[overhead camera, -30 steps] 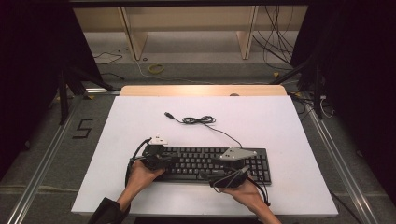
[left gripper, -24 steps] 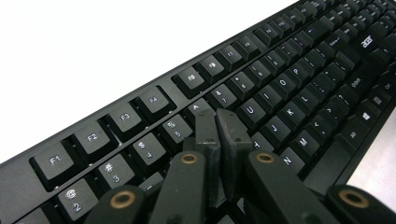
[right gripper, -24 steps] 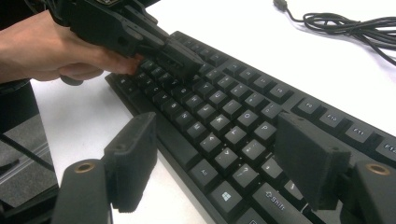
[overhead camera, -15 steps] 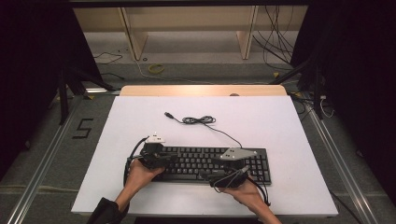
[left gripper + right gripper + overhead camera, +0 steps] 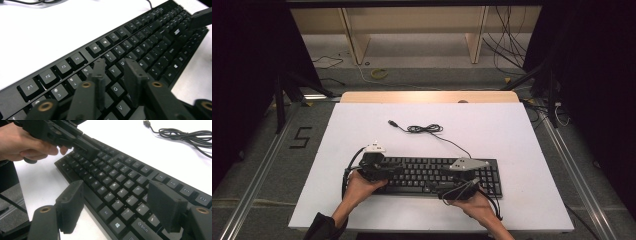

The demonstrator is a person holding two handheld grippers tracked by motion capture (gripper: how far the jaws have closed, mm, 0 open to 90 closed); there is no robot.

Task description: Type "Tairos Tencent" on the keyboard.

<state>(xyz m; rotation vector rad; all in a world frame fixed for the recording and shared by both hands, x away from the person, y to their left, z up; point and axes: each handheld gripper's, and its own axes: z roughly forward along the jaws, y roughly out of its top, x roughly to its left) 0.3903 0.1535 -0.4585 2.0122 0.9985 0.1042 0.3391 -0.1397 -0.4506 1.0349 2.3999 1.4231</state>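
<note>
Keyboard [image 5: 432, 175] lay flat at near edge of white table [image 5: 512, 130], both grippers over it. Left gripper [image 5: 115, 75] jaws just been opening, narrow gap, over letter keys, nothing between. Right gripper [image 5: 117, 205] jaws wide apart, straddling front edge, not pressing. Likely stiff, light, smooth plastic; best taken by end edges. Cable [image 5: 424, 129] trailed beyond.
</note>
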